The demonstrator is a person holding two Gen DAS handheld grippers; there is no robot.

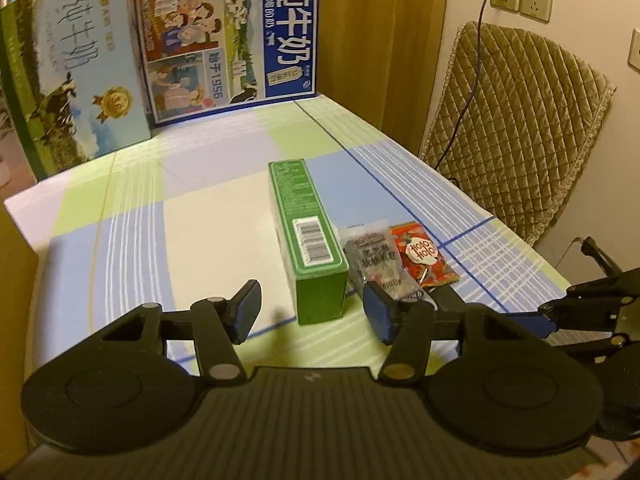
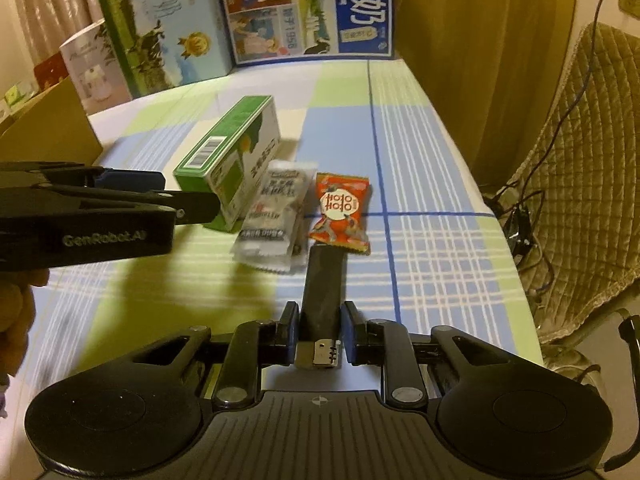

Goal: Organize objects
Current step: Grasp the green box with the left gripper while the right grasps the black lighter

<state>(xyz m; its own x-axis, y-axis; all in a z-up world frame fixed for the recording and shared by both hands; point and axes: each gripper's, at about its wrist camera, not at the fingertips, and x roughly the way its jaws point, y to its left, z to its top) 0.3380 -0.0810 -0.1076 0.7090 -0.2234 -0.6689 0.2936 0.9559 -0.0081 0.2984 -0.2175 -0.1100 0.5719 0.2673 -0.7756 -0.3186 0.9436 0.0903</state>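
My right gripper clamps a slim dark matte lighter with a metal cap, its far end touching the crinkly red snack packet. Beside it lie a grey foil sachet and a long green cardboard box on the checked cloth surface. My left gripper hangs released.

Home room: checked tablecloth; quilted chair; curtains

Black claw with blue pads, "GenRobot.AI" lettering
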